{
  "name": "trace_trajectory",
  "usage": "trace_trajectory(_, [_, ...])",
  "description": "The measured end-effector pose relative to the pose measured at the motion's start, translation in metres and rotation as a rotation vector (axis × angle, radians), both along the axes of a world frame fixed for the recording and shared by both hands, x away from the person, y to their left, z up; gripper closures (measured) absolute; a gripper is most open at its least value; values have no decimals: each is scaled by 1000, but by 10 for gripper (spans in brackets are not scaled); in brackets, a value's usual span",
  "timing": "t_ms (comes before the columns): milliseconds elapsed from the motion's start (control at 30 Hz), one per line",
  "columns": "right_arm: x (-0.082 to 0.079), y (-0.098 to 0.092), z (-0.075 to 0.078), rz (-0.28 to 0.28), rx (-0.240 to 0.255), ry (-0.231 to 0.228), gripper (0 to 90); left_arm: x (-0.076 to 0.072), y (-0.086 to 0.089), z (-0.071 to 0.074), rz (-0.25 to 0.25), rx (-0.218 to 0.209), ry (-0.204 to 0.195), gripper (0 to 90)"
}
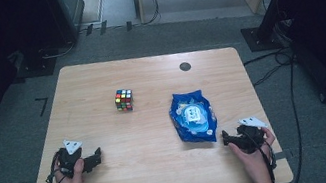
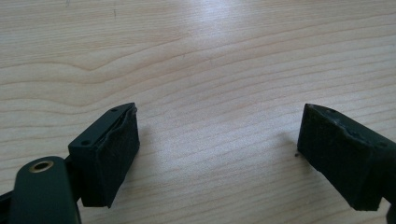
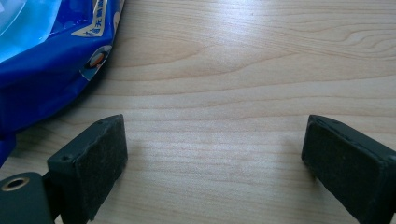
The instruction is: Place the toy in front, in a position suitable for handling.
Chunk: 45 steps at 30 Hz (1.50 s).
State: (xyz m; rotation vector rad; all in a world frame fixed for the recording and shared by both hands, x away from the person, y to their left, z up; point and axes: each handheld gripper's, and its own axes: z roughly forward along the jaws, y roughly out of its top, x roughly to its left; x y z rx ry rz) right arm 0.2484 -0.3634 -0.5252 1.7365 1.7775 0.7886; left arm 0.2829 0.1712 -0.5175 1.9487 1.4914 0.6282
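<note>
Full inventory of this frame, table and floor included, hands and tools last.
Rubik's cube: 1, multicoloured, left of the table's middle, standing alone.
Snack bag: 1, blue with a pale centre, right of middle, lying flat, just ahead of the right tool.
Round disc: 1, dark grey, near the far edge of the table top.
Table: 1, light wood, rounded corners.
Cables: several, black, on the grey floor right of the table.
Left tool: 1, black with a grey three-cornered plate, near left corner, open, nothing between the jaws.
Right tool: 1, black, near right corner, open, empty.
Hands: 2, one on each tool.
</note>
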Motion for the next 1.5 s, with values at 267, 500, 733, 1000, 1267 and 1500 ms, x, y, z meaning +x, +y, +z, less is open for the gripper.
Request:
trace_trajectory(267, [-4, 1, 2, 29, 0, -28, 244, -1, 0, 1, 12, 13, 5, 100])
trace_trajectory(500, [-7, 8, 11, 38, 61, -55, 295, 7, -12, 9, 12, -23, -27, 100])
trace_trajectory(733, [-10, 27, 33, 83, 84, -93, 289, 29, -41, 23, -33, -81, -81, 101])
trace_trajectory(1000, [-10, 37, 39, 81, 70, -104, 290, 68, -78, 8, -48, -137, -77, 104])
trace_trajectory(1267, [-12, 33, 35, 72, 73, -96, 284, 95, -106, 11, -61, -128, -80, 138])
trace_trajectory(1500, [-11, 33, 33, 76, 64, -84, 277, 116, -126, 14, -53, -125, -79, 138])
